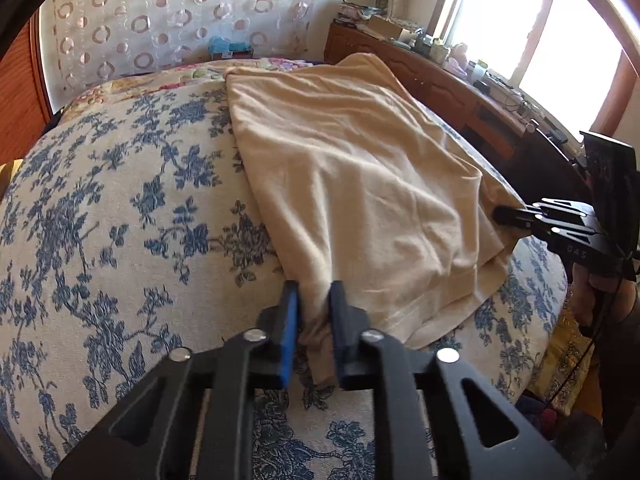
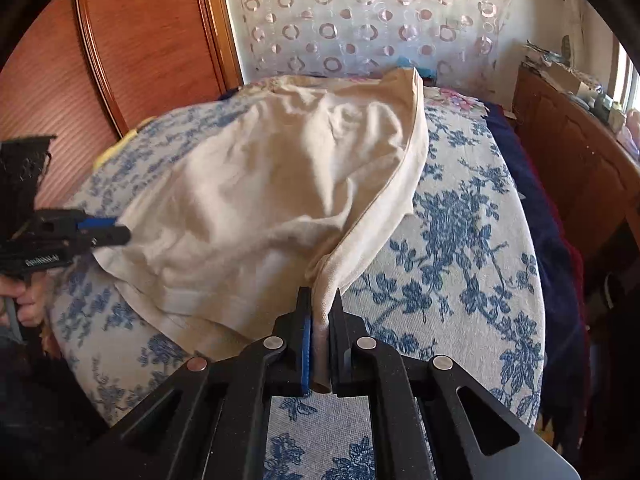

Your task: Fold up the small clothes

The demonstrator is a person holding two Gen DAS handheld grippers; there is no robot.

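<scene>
A cream garment (image 1: 340,168) lies spread on the bed, running away from me; it also shows in the right wrist view (image 2: 256,184). My left gripper (image 1: 314,292) is shut on the garment's near left corner, with cloth bunched between the jaws. My right gripper (image 2: 322,298) is shut on the near right corner, and the edge there is lifted and pulled taut. The right gripper (image 1: 516,216) shows at the right of the left wrist view. The left gripper (image 2: 112,230) shows at the left of the right wrist view.
The bed has a white cover with blue flowers (image 1: 120,208). A wooden dresser (image 1: 460,88) with clutter stands along the right under a bright window. A wooden headboard (image 2: 132,48) and a circle-pattern curtain (image 2: 360,12) are at the far end. A dark blue blanket (image 2: 552,248) hangs over the bed's right edge.
</scene>
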